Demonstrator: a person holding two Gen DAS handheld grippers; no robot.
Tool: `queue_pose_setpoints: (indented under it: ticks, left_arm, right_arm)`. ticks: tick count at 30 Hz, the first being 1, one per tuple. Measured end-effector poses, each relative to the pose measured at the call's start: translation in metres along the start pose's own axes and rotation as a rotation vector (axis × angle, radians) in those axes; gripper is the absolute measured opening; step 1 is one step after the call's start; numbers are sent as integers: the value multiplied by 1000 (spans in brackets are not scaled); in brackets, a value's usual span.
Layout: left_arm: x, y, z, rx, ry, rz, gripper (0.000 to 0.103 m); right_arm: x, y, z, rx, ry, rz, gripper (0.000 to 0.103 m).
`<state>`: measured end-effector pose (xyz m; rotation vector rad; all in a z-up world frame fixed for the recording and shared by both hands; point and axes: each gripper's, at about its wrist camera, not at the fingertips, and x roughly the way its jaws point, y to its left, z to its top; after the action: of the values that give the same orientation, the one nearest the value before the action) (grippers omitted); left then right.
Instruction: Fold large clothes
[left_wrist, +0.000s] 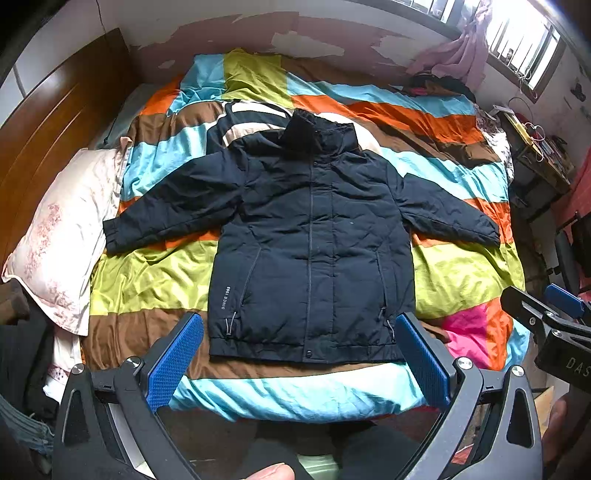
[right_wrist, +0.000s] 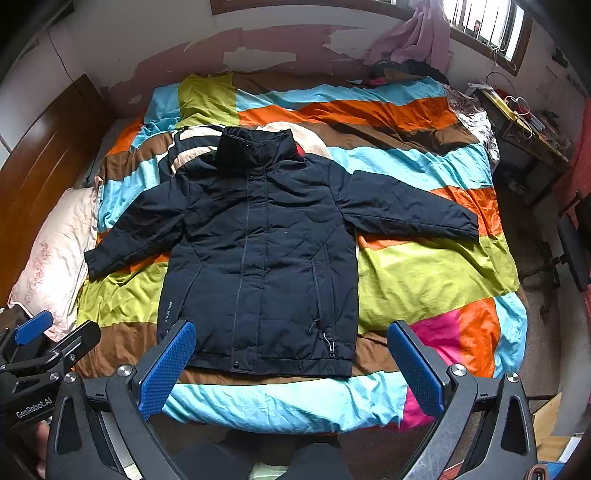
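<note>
Your navy jacket (left_wrist: 314, 240) lies flat, front up, zipped, both sleeves spread out, in the middle of the bed on the striped quilt (left_wrist: 155, 280), collar toward the far wall, hem nearest you. Your left gripper (left_wrist: 299, 354) hovers above the near edge w/ jaws wide open, holding nothing. Your right gripper (right_wrist: 291, 363) does likewise, jaws wide apart, empty. A pale pillow (left_wrist: 62, 236) sits just beside the left sleeve cuff.
</note>
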<state>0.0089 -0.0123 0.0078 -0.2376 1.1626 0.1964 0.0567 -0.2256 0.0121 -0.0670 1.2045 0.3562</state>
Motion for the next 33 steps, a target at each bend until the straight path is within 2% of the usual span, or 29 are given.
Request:
queue_pose_setpoints:
  ticks: [33]
  left_arm:
    - [6, 5, -1, -5, 7, -5, 101]
  right_arm:
    - [3, 2, 7, 1, 1, -6, 103]
